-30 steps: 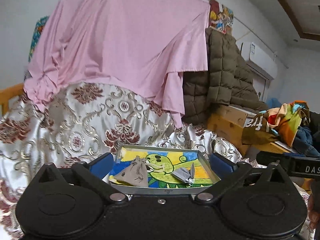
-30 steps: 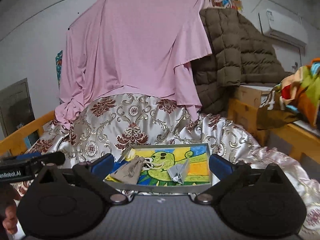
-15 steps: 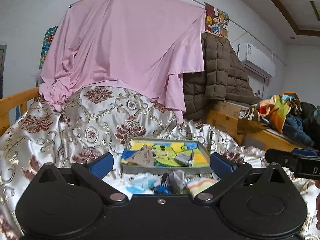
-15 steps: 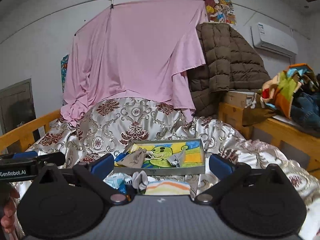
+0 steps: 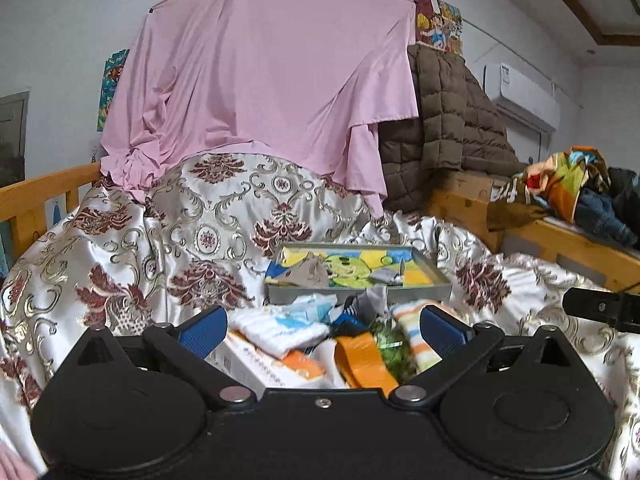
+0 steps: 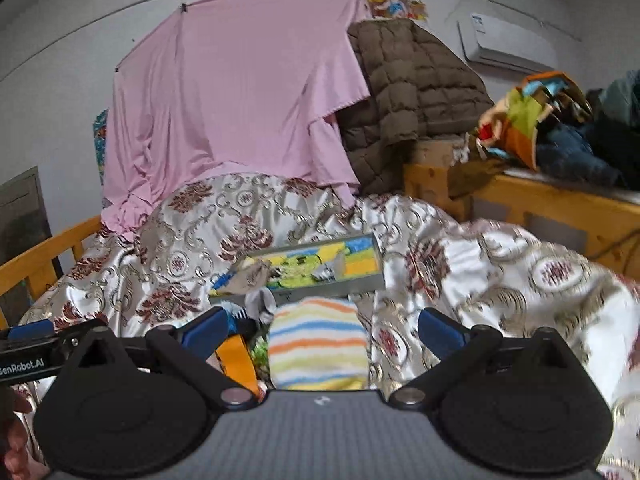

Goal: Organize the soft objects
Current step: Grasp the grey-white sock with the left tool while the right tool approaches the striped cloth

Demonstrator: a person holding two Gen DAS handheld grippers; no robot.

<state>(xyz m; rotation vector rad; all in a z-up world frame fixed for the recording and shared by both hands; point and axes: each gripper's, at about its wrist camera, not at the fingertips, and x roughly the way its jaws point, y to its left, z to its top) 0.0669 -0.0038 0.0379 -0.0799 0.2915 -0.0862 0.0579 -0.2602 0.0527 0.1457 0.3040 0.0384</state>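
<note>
A striped sock (image 6: 318, 346), banded in orange, blue and yellow on white, is being shown lying on the bed's patterned satin cover (image 6: 500, 264), just in front of the tray (image 6: 320, 286). In the right wrist view it is lying between the spread fingers of the right gripper (image 6: 322, 326), nearer the left finger, and is not being touched by either. Beside it, on the side away from the tray's right end, a small heap is being seen: a grey sock (image 5: 374, 300), white and light-blue socks (image 5: 288, 322), an orange strap (image 5: 364, 360), a green packet (image 5: 390, 350) and a white box (image 5: 256, 364). This heap is lying between the wide-open fingers of the left gripper (image 5: 322, 328), and nothing is being pinched. Inside the tray, on its cartoon-printed floor, a beige drawstring pouch (image 5: 310, 274) and a small grey pouch (image 5: 386, 276) are being held. Behind the tray a pink sheet (image 5: 260, 80) is being hung from a line, with a brown quilted coat (image 5: 448, 120) beside it.
</note>
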